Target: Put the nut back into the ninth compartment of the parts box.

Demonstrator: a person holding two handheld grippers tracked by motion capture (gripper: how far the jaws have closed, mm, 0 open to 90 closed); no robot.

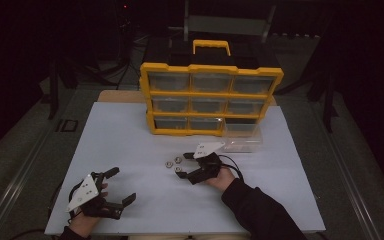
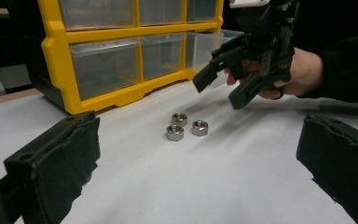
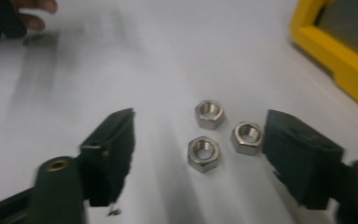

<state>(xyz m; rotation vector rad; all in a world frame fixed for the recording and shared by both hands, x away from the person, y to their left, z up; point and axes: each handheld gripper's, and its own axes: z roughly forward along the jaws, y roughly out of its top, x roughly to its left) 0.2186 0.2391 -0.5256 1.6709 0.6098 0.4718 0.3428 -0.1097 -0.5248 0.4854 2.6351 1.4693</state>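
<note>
Right gripper view shows my right hand-held gripper (image 3: 198, 156) spread wide around three small silver hexagonal steel nuts (image 3: 221, 133) mid-tabletop (image 1: 130, 150), just before the yellow plastic drawer cabinet (image 1: 210, 97); I'd centre on one nut, then close squarely.

The left claw (image 1: 119, 187) was held wide open low at the near left, and the right claw (image 1: 184, 165) gaped too, pointing left, gripped in the right hand (image 1: 223, 177).

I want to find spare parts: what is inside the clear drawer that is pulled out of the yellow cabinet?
The pulled-out drawer looks empty through its clear walls; its floor is too dim to be sure.
</note>
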